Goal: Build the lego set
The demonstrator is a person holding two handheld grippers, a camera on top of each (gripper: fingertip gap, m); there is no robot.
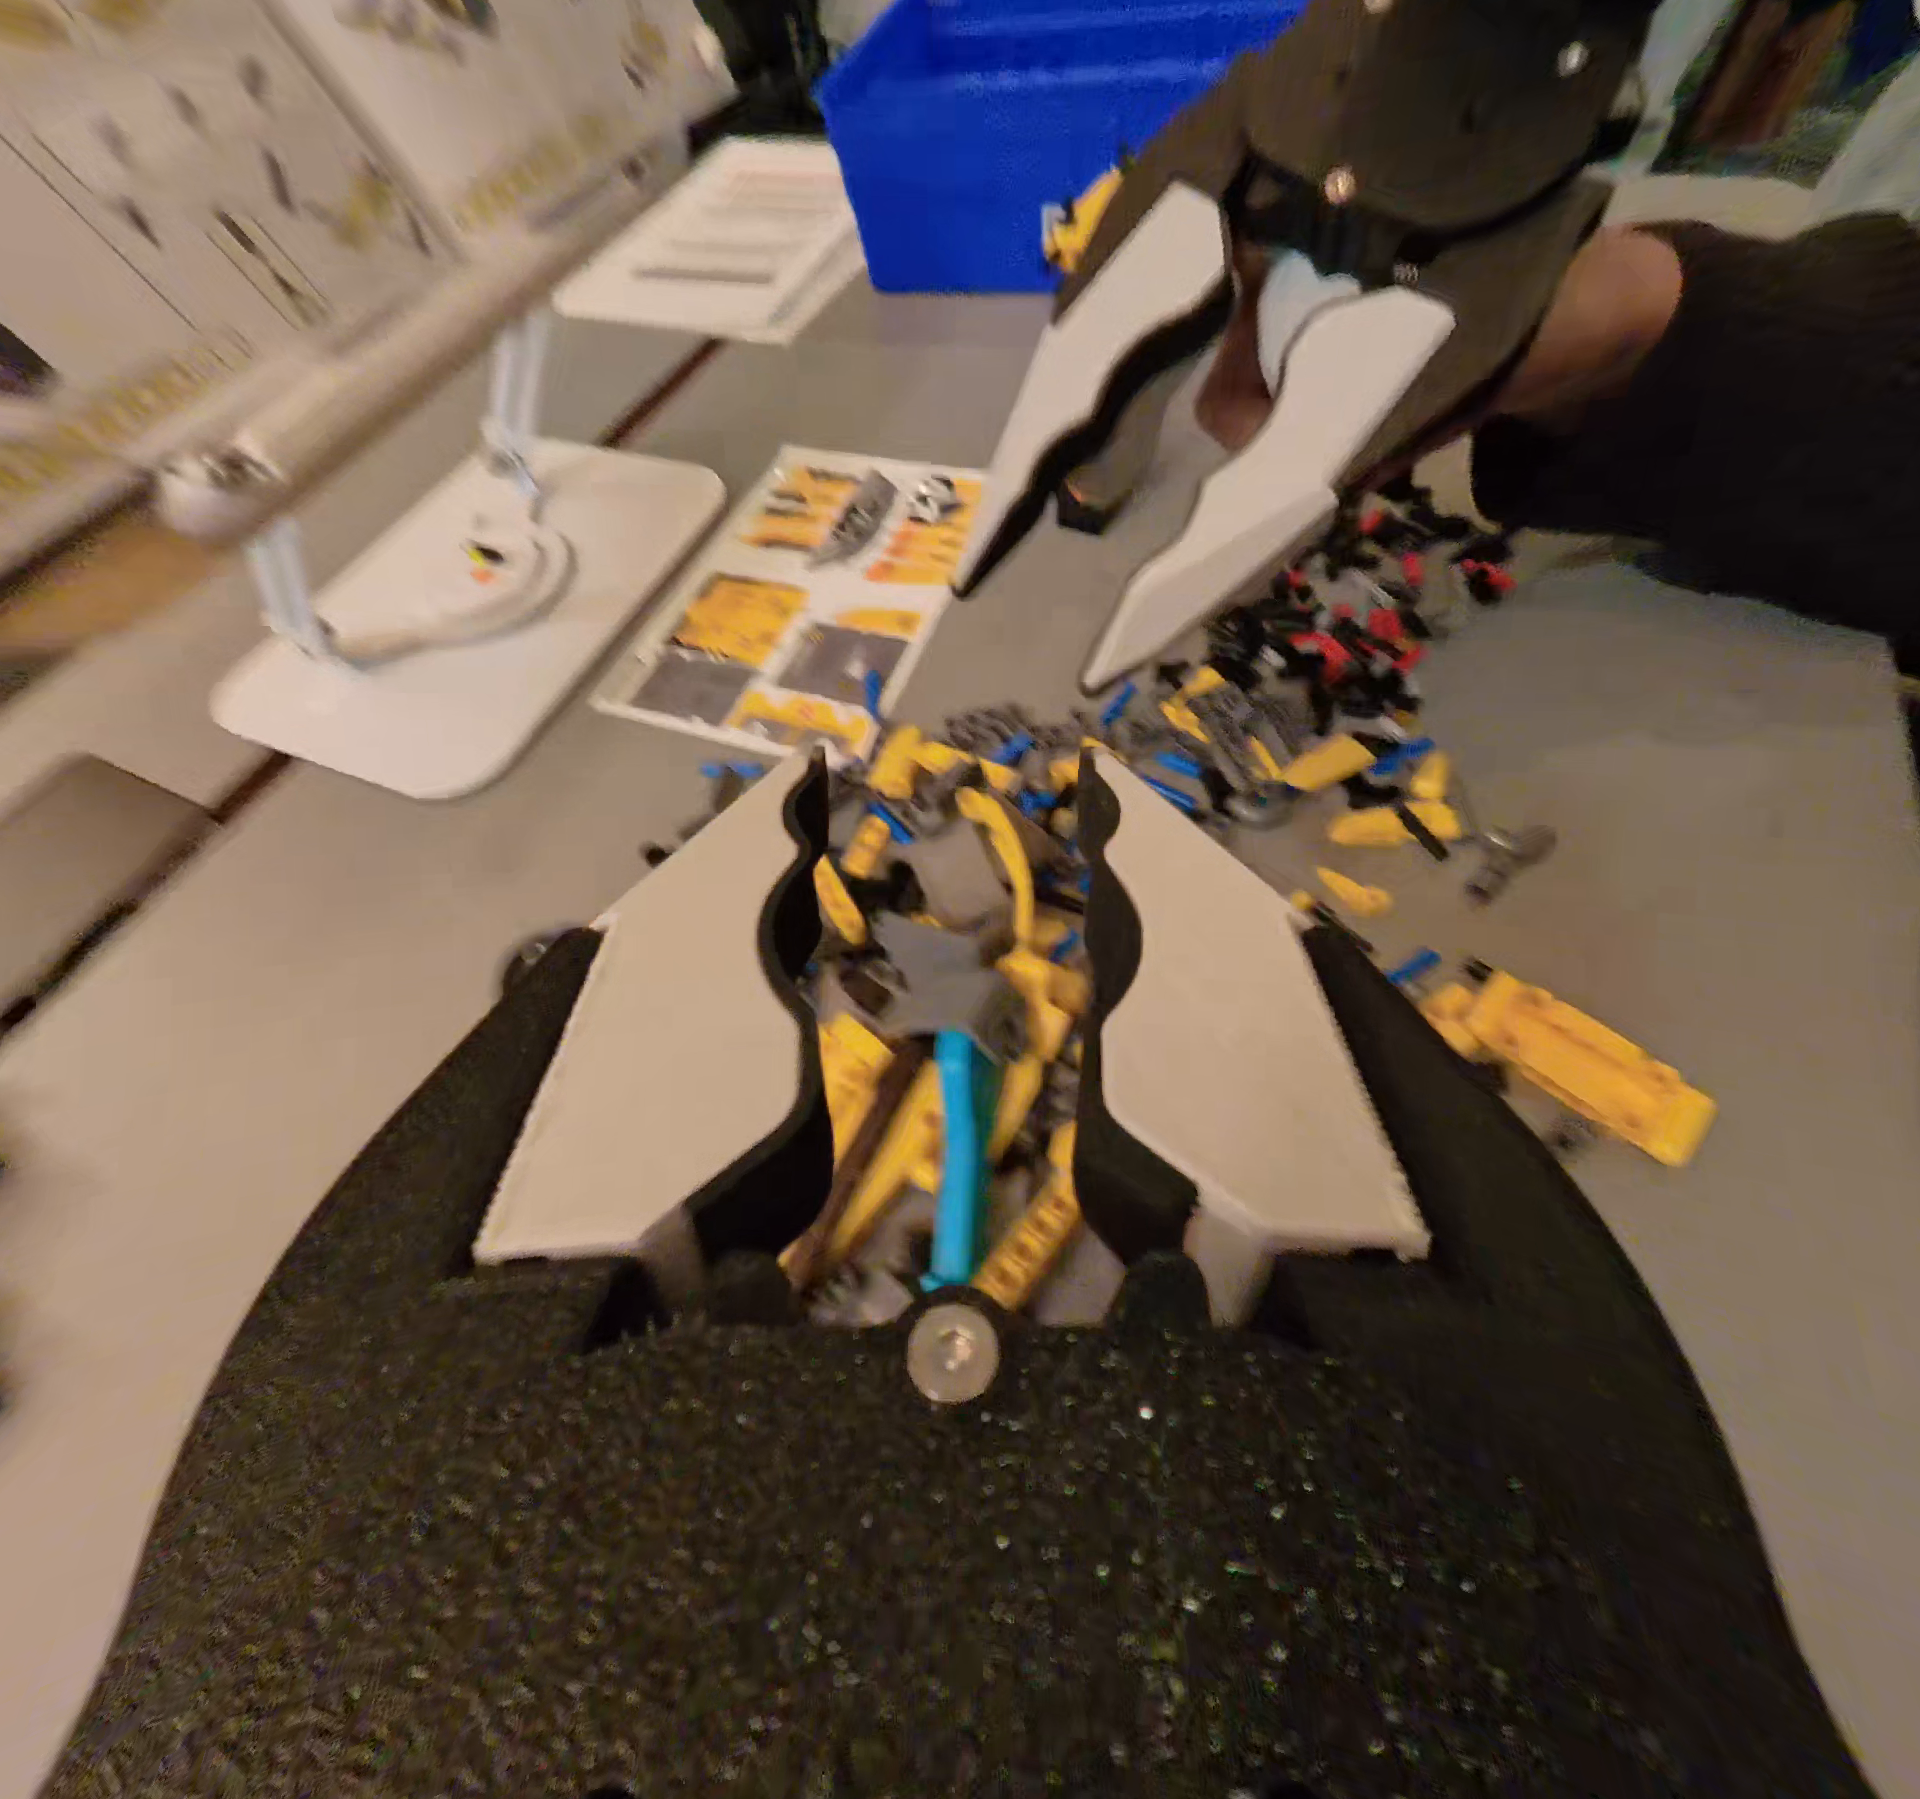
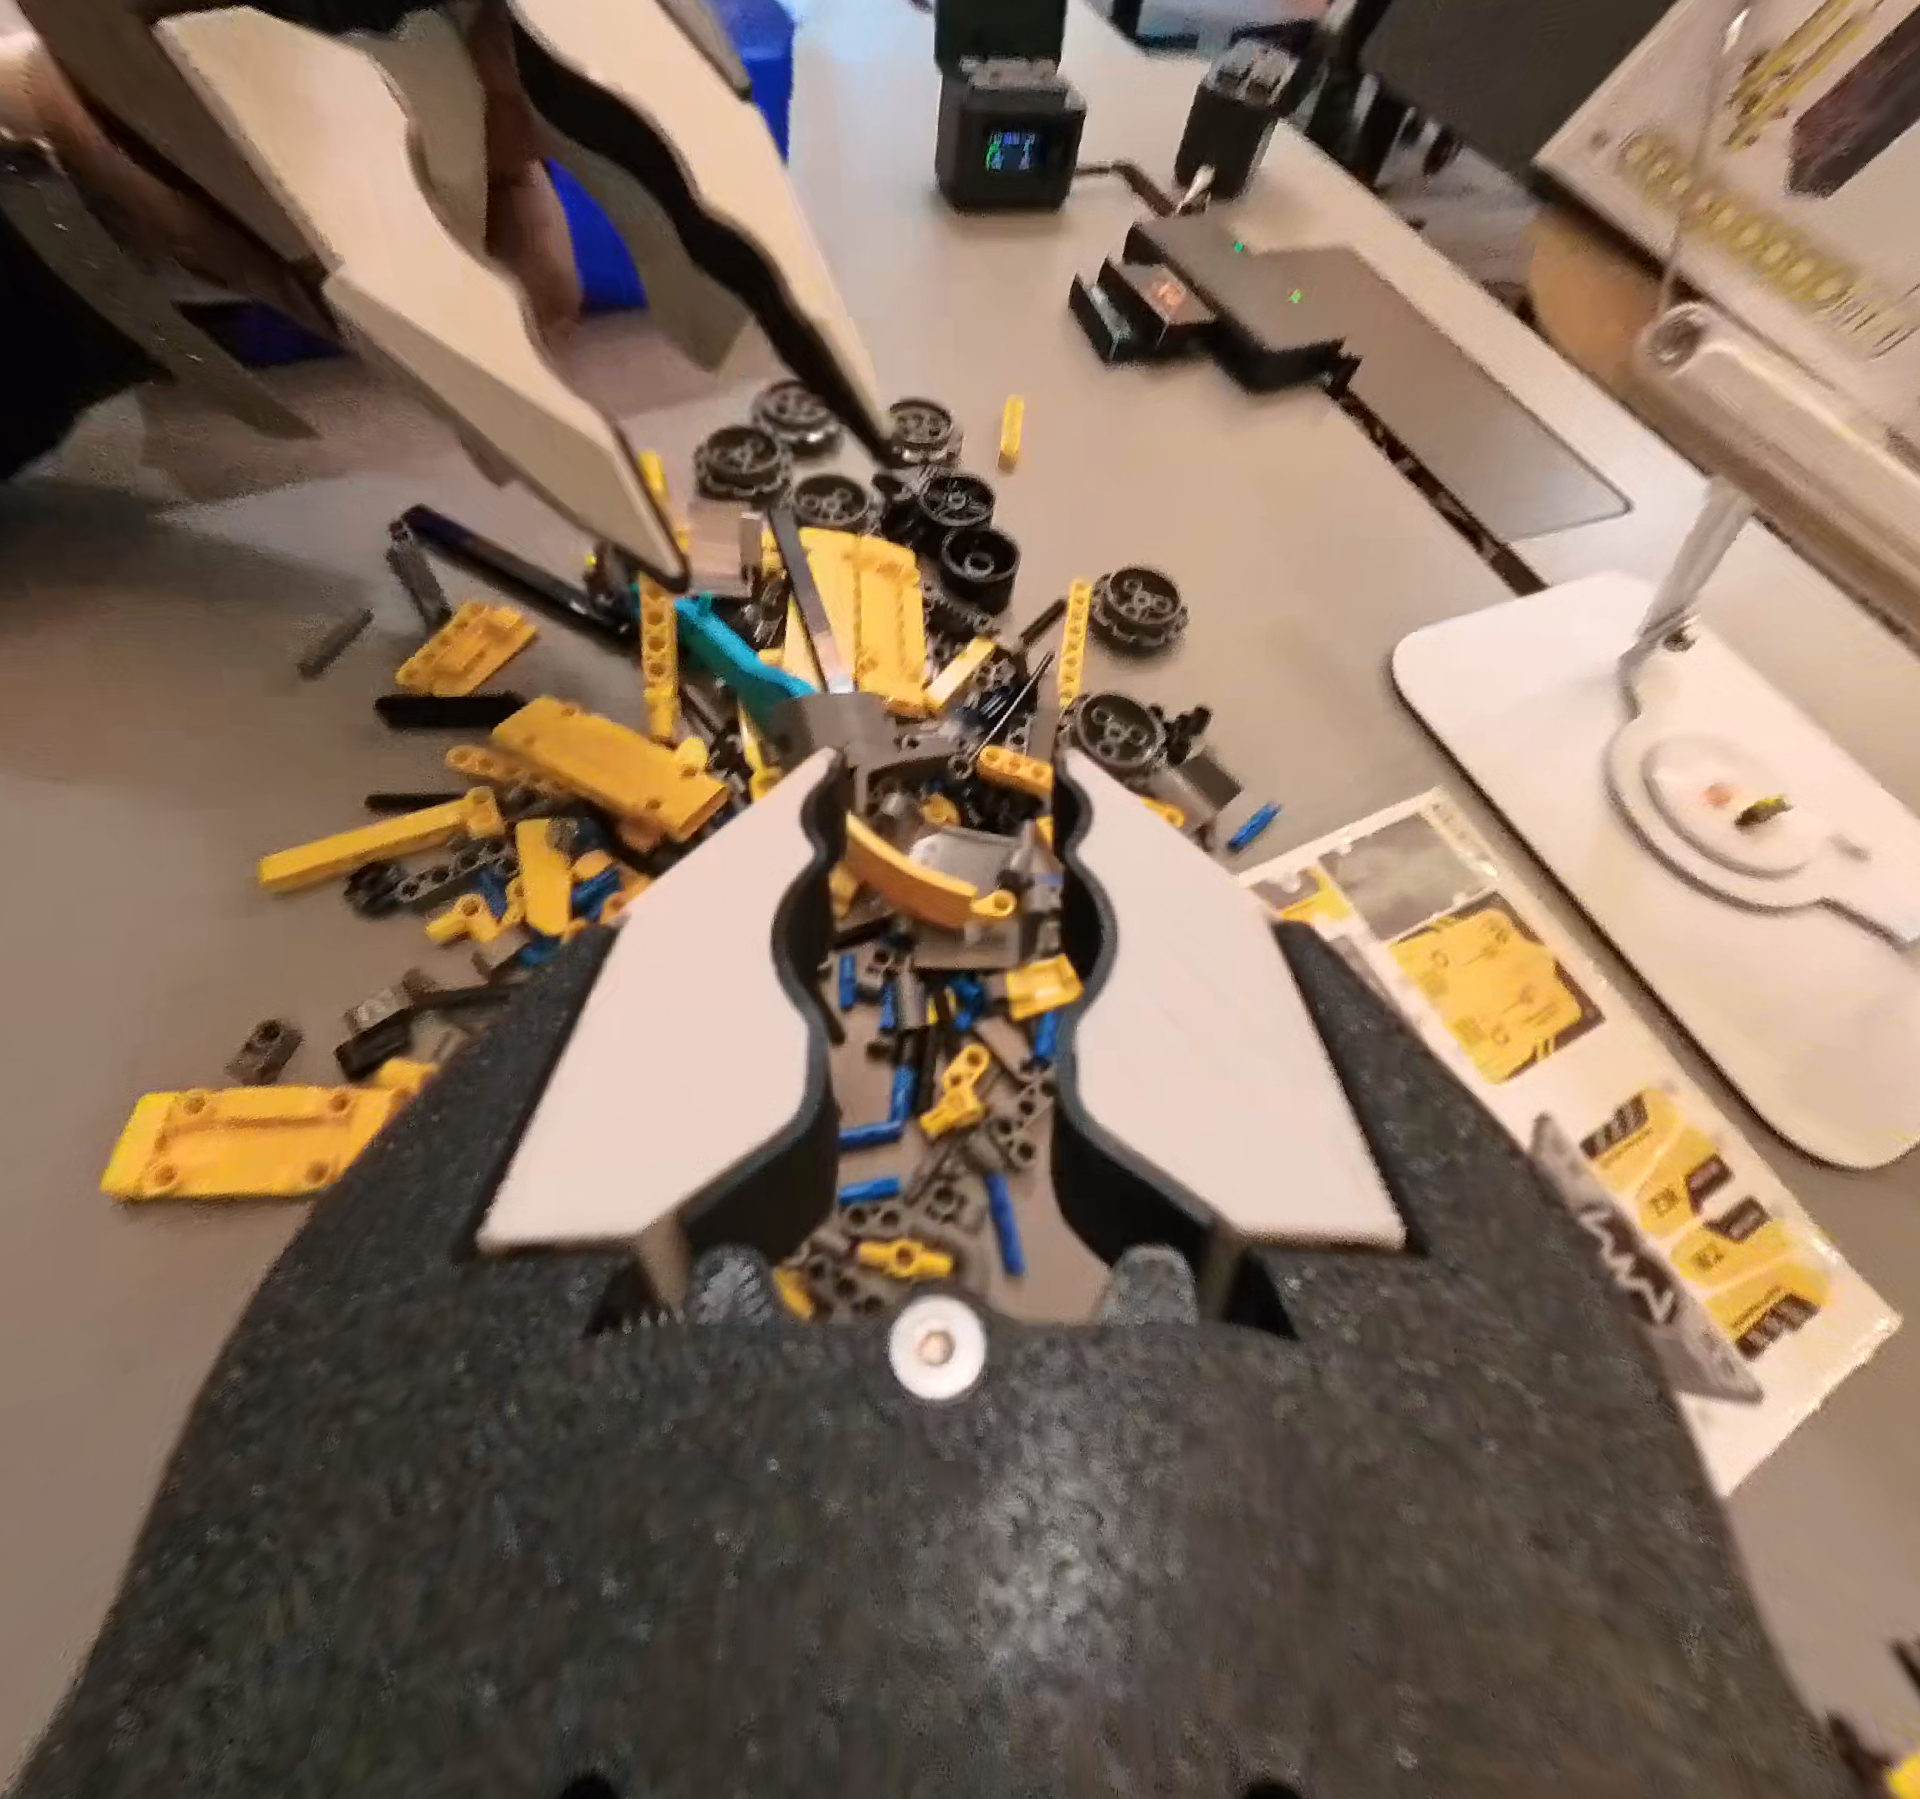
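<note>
Hovering over the loose pile of yellow, black and blue plastic building pieces (image 2: 831,762) on the grey surface (image 1: 312,970), left gripper (image 1: 951,783) and right gripper (image 2: 945,773) both had jaws parted, holding nothing.

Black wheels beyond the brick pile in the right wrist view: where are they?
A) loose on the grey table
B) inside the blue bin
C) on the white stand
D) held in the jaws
A: the black wheels lie loose on the grey table at the pile's far edge.
</note>
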